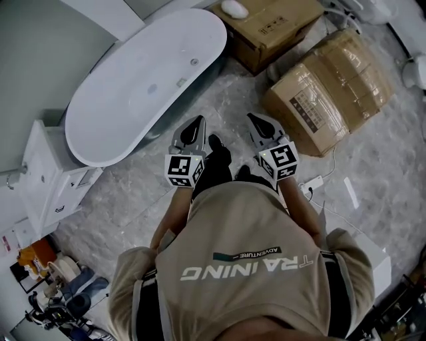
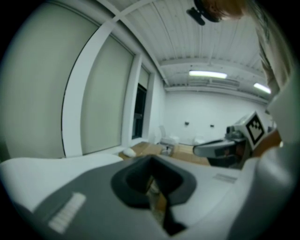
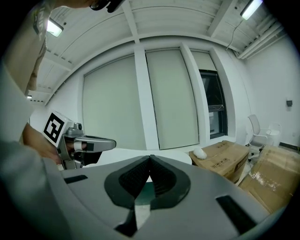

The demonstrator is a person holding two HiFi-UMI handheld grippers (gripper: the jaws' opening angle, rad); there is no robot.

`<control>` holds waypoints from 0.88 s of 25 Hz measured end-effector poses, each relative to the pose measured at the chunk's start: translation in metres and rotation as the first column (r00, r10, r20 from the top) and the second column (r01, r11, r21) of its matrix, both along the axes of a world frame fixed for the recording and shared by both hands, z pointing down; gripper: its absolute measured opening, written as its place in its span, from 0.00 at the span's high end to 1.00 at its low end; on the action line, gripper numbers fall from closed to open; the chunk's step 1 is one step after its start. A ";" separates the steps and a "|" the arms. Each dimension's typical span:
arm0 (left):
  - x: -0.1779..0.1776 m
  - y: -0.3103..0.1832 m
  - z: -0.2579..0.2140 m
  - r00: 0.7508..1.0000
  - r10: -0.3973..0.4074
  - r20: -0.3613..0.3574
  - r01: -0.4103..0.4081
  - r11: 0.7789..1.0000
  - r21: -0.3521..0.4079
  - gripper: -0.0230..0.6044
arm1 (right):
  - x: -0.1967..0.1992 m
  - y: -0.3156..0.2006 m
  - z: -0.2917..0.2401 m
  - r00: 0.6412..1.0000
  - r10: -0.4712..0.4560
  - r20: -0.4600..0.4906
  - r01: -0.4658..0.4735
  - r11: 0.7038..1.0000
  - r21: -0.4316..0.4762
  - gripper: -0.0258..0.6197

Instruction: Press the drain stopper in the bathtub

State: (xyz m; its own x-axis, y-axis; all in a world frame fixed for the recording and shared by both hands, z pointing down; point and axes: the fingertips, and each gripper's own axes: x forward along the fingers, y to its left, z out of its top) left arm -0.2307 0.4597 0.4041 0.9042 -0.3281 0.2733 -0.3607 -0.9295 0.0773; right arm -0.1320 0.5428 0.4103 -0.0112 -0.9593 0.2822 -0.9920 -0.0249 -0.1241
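The white oval bathtub (image 1: 120, 113) stands at the upper left of the head view. Its round drain stopper (image 1: 152, 88) shows as a small grey disc on the tub floor, and a round overflow fitting (image 1: 194, 62) sits nearer the far end. My left gripper (image 1: 198, 121) and right gripper (image 1: 255, 118) are held side by side over the marble floor, right of the tub and well short of the stopper. Both have their jaws together with nothing between them. In the right gripper view the left gripper (image 3: 89, 144) shows in front of the tub's rim (image 3: 124, 153).
A cardboard box (image 1: 269, 30) with a white object (image 1: 233, 8) on it stands beyond the tub. A plastic-wrapped carton (image 1: 333, 86) lies to the right. A white cabinet (image 1: 50, 176) stands left of the tub's near end. A power strip and cable (image 1: 311, 185) lie near my right side.
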 end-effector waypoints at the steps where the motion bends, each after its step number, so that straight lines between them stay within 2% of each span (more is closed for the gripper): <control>1: 0.007 -0.011 0.002 1.000 0.007 -0.007 -0.007 1.000 0.000 0.96 | 0.005 -0.010 -0.001 1.000 0.007 -0.009 -0.007 1.000 -0.002 0.95; 9: 0.055 -0.107 -0.009 0.993 0.105 -0.046 -0.104 0.994 0.026 0.96 | 0.033 -0.103 -0.024 0.996 0.034 -0.088 -0.035 0.999 -0.009 0.95; 15: 0.079 -0.142 0.003 0.982 0.185 -0.047 -0.186 0.983 -0.007 0.96 | 0.048 -0.153 -0.024 0.993 0.080 -0.086 -0.082 0.996 -0.018 0.95; 18: 0.084 -0.158 0.006 0.982 0.179 -0.057 -0.181 0.983 -0.035 0.96 | 0.052 -0.169 -0.016 0.994 0.082 -0.076 -0.086 0.995 -0.049 0.95; 22: 0.090 -0.193 0.018 0.990 0.134 -0.049 -0.136 0.989 -0.052 0.96 | 0.065 -0.197 -0.006 0.995 0.073 -0.073 -0.078 0.994 -0.070 0.95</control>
